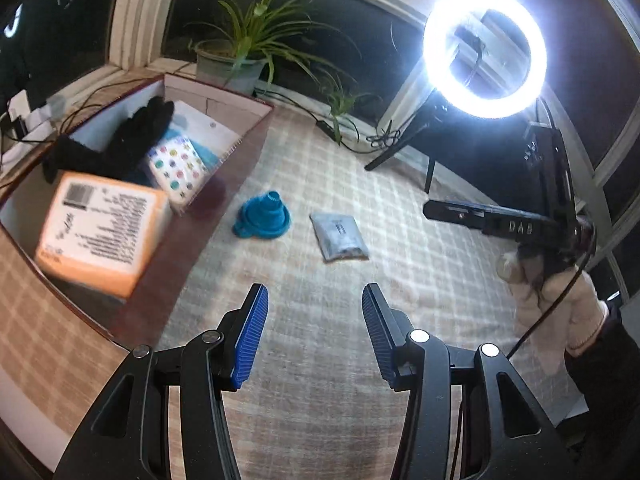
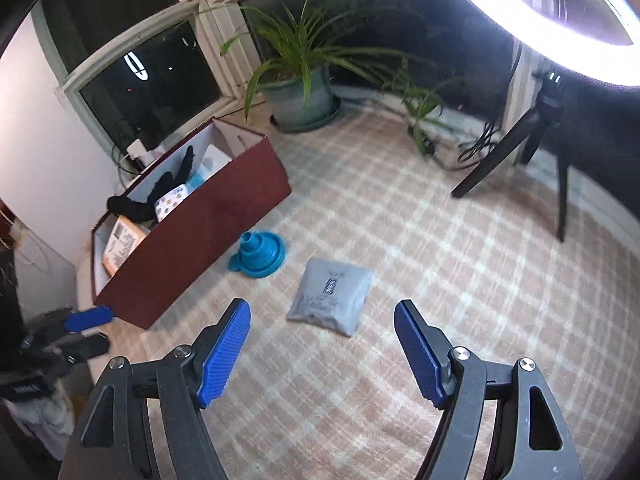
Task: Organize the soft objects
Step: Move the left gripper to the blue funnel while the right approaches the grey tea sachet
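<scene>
A grey soft pouch (image 2: 330, 296) lies flat on the checked mat, just ahead of my right gripper (image 2: 322, 312), which is open and holds nothing. Left of the pouch sits a blue collapsible funnel (image 2: 258, 254). My left gripper (image 1: 315, 296) hovers over the mat, open and empty, with the funnel (image 1: 262, 216) and the pouch (image 1: 339, 236) ahead of it. A dark red box (image 1: 240, 148) stands at the left. Inside it are a black glove (image 1: 132, 140), a dotted packet (image 1: 178, 168) and an orange carton (image 1: 100, 232).
A ring light (image 1: 484, 48) on a black tripod (image 2: 560, 184) stands at the right. A potted plant (image 2: 302, 92) and cables sit by the dark windows. A white-gloved hand (image 1: 560, 308) shows at the right edge of the left wrist view.
</scene>
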### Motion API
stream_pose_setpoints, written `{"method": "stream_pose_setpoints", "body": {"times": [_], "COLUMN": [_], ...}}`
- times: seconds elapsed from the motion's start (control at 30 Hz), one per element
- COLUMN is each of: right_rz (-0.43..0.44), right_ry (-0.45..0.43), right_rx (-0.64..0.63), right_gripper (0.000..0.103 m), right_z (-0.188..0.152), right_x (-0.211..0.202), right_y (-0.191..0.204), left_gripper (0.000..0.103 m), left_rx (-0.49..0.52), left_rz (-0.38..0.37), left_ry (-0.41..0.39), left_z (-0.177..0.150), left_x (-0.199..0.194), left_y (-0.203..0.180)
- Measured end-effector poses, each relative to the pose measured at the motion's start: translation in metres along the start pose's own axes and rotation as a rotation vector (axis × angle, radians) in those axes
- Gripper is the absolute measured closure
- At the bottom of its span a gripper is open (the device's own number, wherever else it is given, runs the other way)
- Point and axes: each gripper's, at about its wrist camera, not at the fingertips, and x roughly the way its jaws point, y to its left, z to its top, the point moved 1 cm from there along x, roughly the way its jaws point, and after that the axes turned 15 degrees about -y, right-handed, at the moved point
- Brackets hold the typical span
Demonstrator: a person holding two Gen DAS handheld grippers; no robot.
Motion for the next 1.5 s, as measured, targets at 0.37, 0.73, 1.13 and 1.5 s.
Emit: {"method": "stream_pose_setpoints", "body": {"times": [0.37,0.73,1.13,1.5], "right_rz": [0.159,0.220,0.226,0.287], "right_ry": [0.131,0.247,0.303,0.338], "right_rx": [0.123,0.095,0.031,0.095], "right_gripper": [0.074,0.079,0.079,0.079], "right_z": [0.019,0.033,0.025,0.012], "right_x": [0.079,0.184,0.218,0.177], "right_y": [-0.008,0.026,0.045,0.039], "left_gripper": [0.055,0.055,0.055,0.055], "left_rx": [-0.048,-0.115,-0.153,-0.152], "left_rz": [0.127,0.228,0.221,0.202], "left_ry": [-0.044,-0.080,-0.077,-0.071], "left_z": [-0.010,0.000,-0.001,-0.004], "left_x": [-0.007,-0.015,-0.014,-0.015], "left_y": [0.008,0.036,0.042,0.038]}}
